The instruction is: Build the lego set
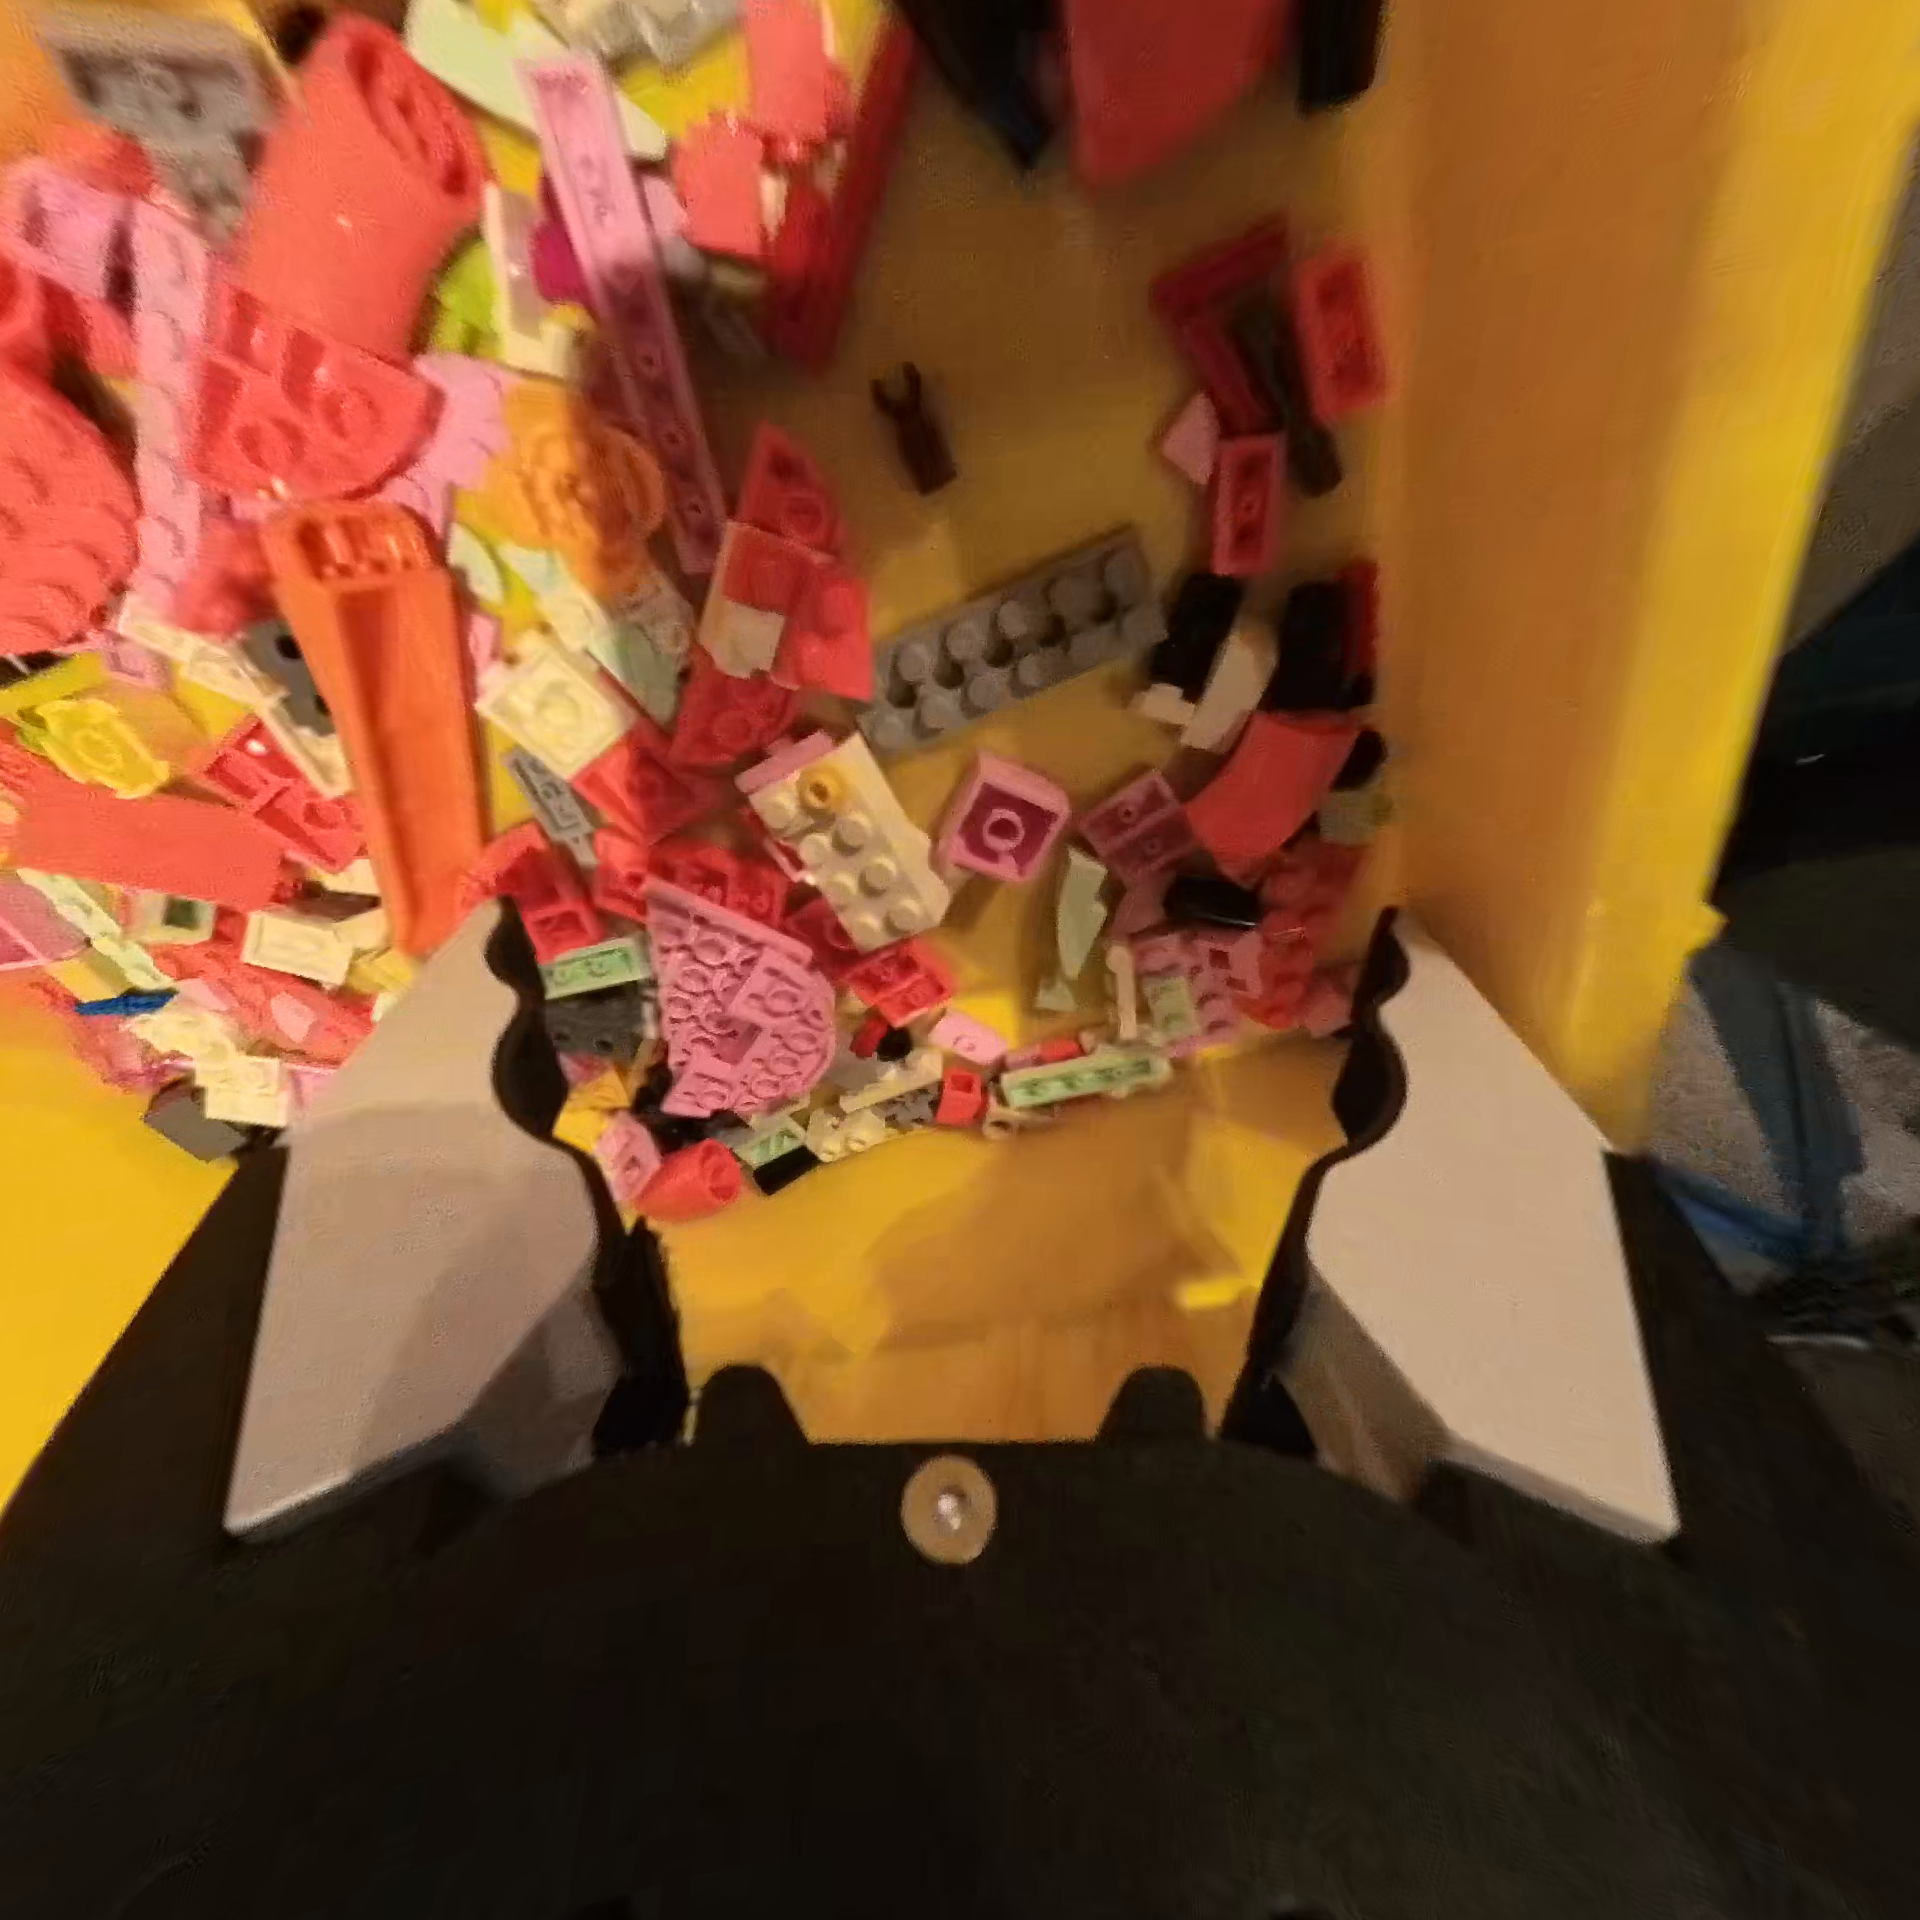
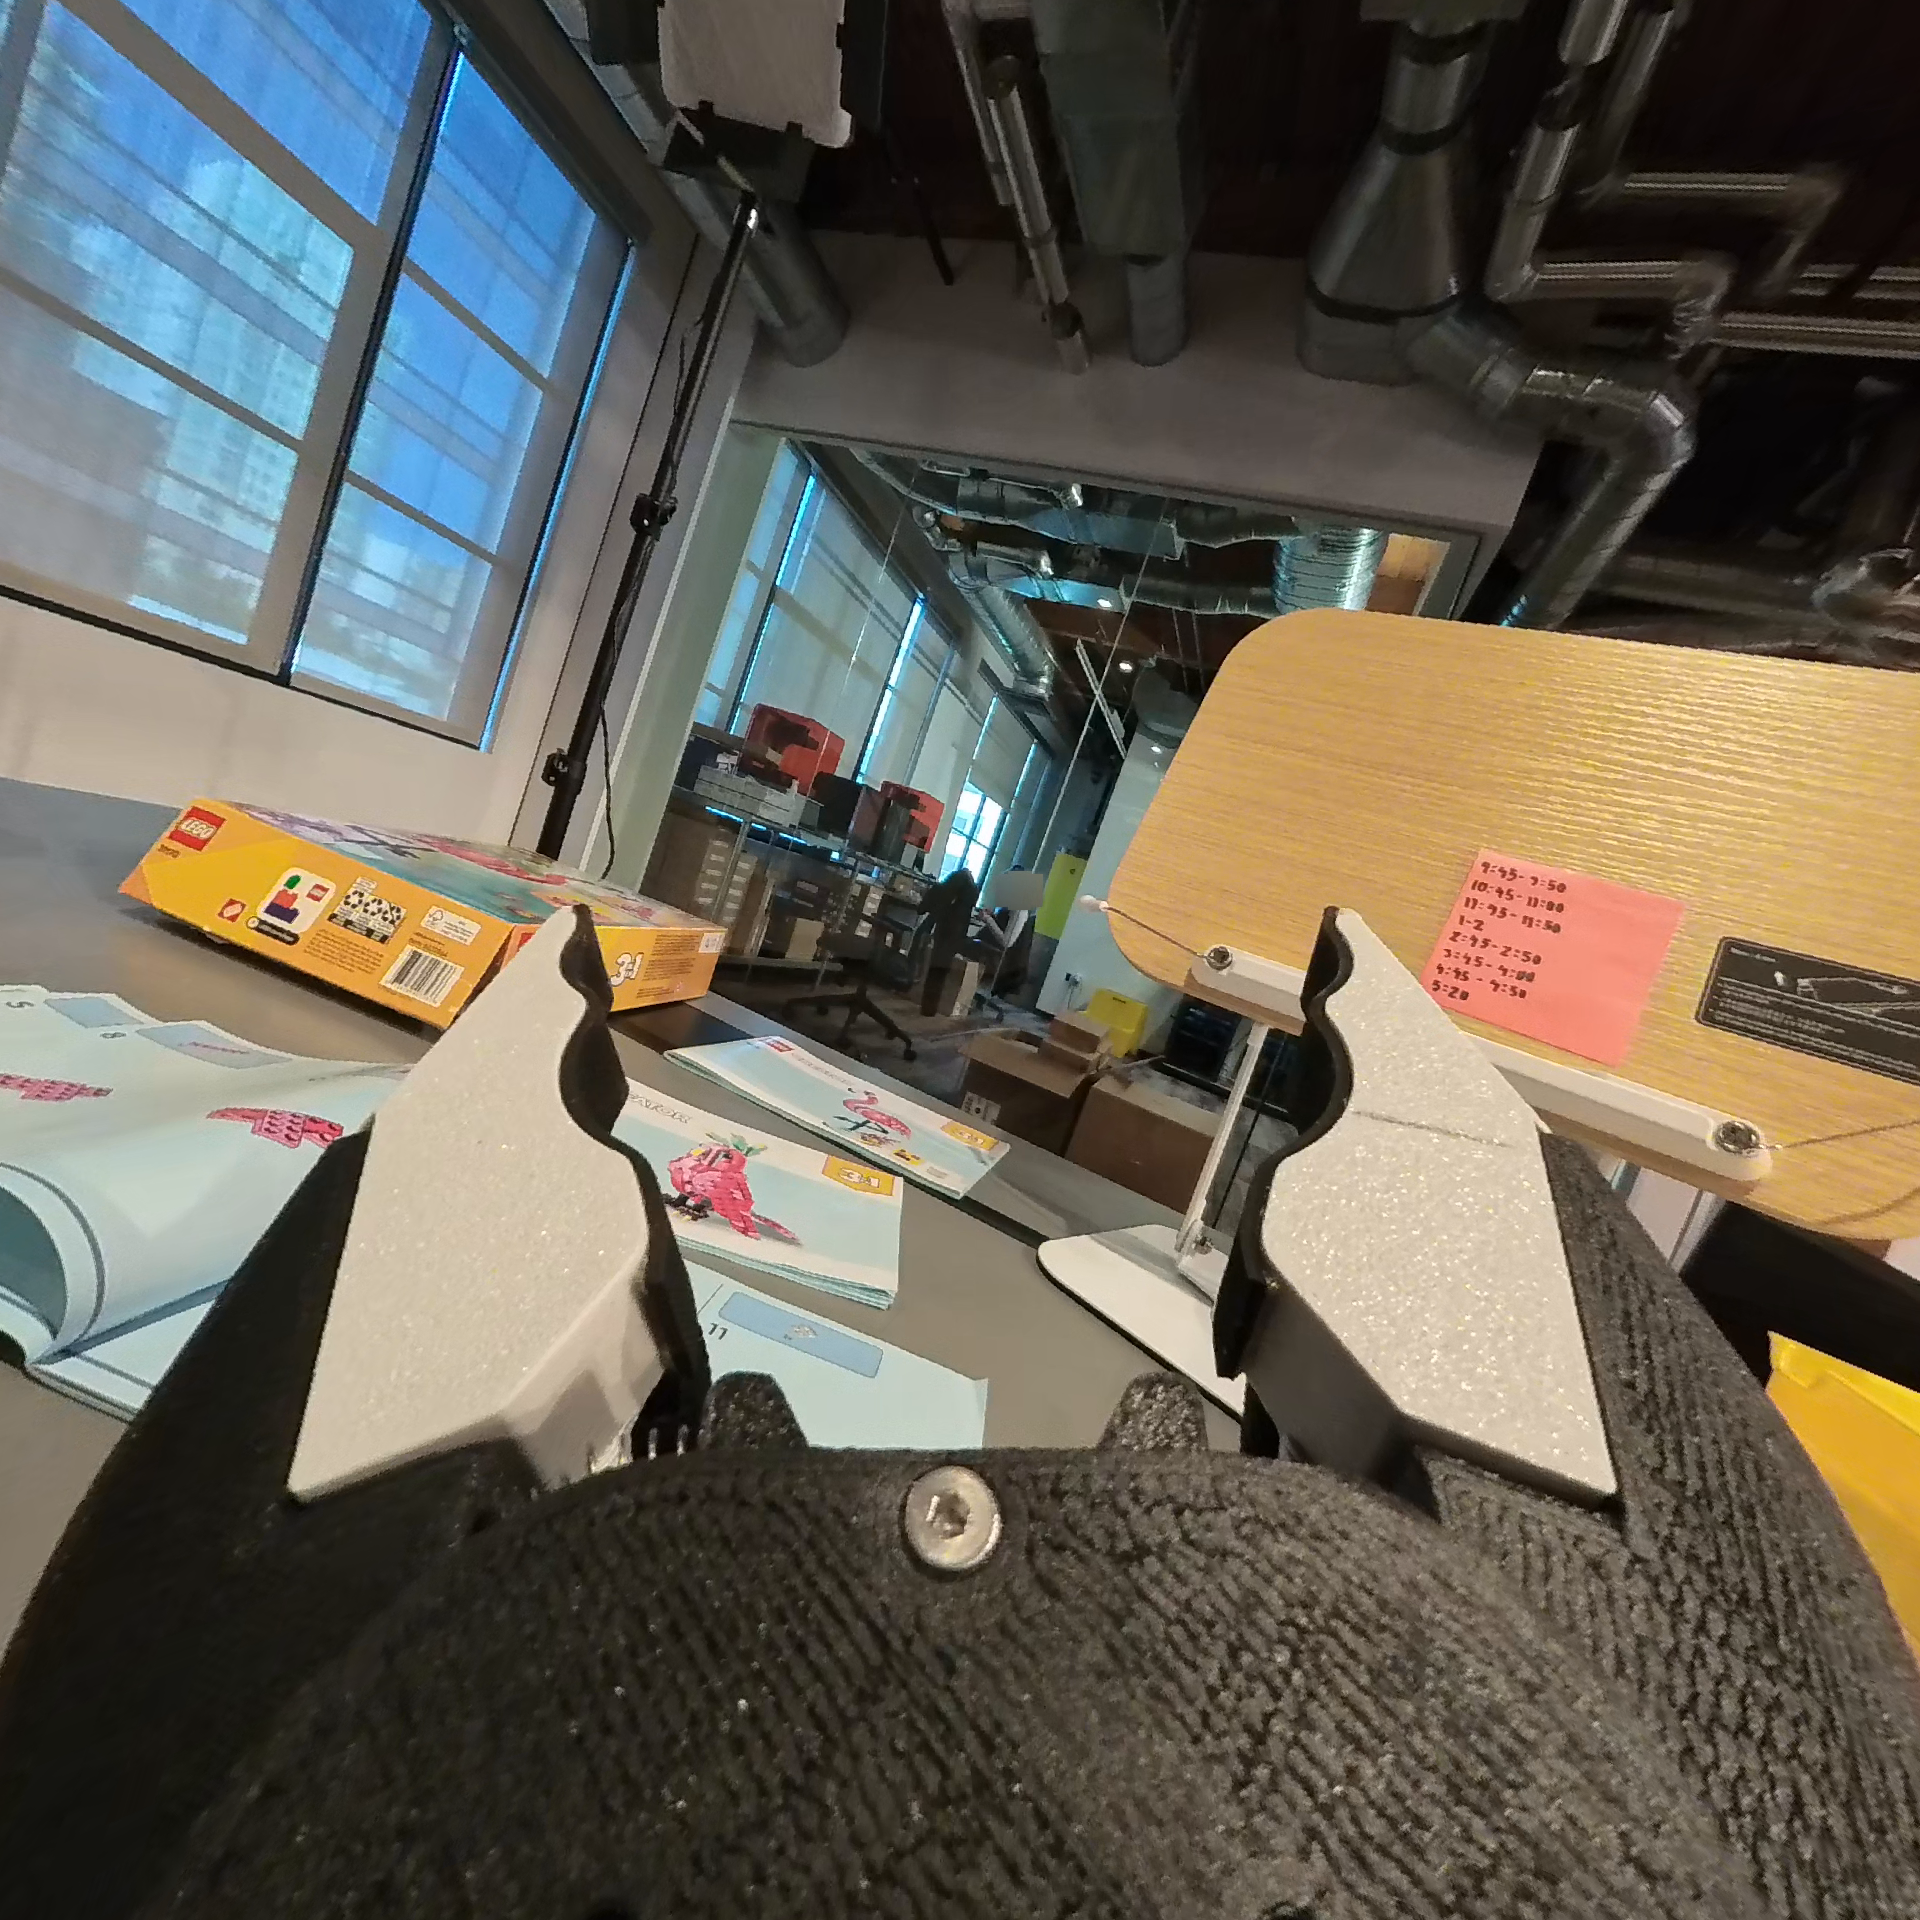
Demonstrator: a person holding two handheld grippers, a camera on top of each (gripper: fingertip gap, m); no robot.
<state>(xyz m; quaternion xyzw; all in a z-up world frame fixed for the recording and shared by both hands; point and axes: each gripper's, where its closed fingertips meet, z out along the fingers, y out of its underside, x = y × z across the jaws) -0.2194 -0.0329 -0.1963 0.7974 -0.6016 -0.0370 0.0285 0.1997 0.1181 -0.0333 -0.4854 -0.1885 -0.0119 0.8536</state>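
Observation:
In the left wrist view my left gripper (image 1: 945,956) is open and empty, pointing down into a yellow tray (image 1: 1507,520) full of loose lego pieces. Between its fingertips lie a pink round plate (image 1: 743,1023) and small mixed pieces. Just ahead are a cream brick (image 1: 862,852), a magenta brick (image 1: 1003,826) and a grey studded plate (image 1: 1023,639). An orange brick separator (image 1: 384,707) lies at the left. In the right wrist view my right gripper (image 2: 951,935) is open and empty above a grey table (image 2: 987,1309), aimed over instruction booklets (image 2: 784,1216).
A yellow lego box (image 2: 416,914) lies at the back left of the table, an open booklet (image 2: 135,1195) at the left. A tilted wooden board (image 2: 1558,831) on a white stand bears a pink note (image 2: 1548,956). A tripod pole (image 2: 634,540) stands behind. The tray's yellow corner (image 2: 1860,1455) shows at right. Spacing between my two grippers at the tips: around 45 cm.

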